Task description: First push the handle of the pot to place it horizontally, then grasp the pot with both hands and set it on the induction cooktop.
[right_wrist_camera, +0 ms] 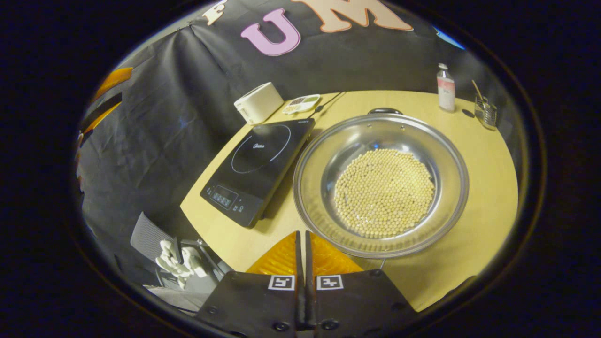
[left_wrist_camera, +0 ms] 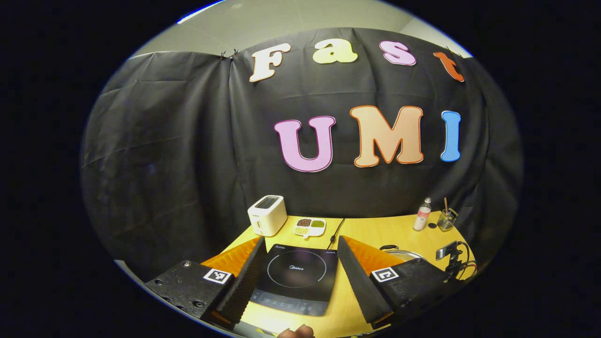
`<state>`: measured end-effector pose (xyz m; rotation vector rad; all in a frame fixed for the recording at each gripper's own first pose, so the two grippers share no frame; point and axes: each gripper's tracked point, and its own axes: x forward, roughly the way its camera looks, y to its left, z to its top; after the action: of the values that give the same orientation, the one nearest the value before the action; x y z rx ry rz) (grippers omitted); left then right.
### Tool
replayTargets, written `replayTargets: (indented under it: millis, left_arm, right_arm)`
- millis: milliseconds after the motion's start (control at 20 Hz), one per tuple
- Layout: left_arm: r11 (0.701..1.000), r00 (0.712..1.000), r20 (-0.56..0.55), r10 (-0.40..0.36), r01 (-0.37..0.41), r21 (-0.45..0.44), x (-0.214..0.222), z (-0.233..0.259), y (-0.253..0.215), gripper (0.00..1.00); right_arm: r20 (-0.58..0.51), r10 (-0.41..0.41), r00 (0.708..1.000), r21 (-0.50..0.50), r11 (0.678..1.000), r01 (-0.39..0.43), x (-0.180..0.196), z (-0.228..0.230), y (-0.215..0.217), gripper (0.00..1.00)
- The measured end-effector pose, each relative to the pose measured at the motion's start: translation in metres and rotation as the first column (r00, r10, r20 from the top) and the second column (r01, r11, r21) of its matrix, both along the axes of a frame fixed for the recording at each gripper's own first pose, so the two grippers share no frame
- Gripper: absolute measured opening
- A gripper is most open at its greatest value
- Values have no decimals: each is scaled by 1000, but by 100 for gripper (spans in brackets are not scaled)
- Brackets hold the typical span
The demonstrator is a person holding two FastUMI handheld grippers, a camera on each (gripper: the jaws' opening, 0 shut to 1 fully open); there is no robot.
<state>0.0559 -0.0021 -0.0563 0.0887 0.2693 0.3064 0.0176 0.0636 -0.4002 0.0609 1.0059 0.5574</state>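
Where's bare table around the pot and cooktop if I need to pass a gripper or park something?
Bare table lies right of the pot, up to the bottle and glass jar at the back. The near-left corner before the induction cooktop is bare too. Crowded: pot nearly against cooktop, and toaster, snack dish and cord behind it.

On the table, the pot is sitting just right of the cooktop — beans lying in it; the toaster and dish are standing behind the cooktop.
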Motion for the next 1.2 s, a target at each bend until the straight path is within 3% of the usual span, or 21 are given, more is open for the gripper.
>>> replayTargets:
  millis: [200,400,650,850,1100,1200]
  left_arm:
    - [1000,1000,-26,-4,4,17,1,1,-5,93]
    - [998,998,-41,-56,57,29,17,-4,-27,93]
    - [997,995,-54,-79,78,-15,28,-18,-39,93]
    - [990,990,-43,-132,129,-58,44,-24,-44,93]
    - [972,979,-2,-203,201,-118,71,-31,-33,93]
    - [961,971,0,-239,237,-141,82,-36,-29,93]
  right_arm:
    - [-68,3,998,8,1000,-3,-8,-20,-1,3]
    - [-65,-34,997,4,999,34,-1,-18,-12,0]
    - [-71,-25,997,-14,1000,24,-3,-15,-39,2]
    - [-82,-65,994,-52,997,61,-2,-14,-54,2]
    - [-87,-111,990,-185,978,93,-5,-9,-66,3]
    - [-132,-95,987,-261,964,58,-17,-18,-66,0]
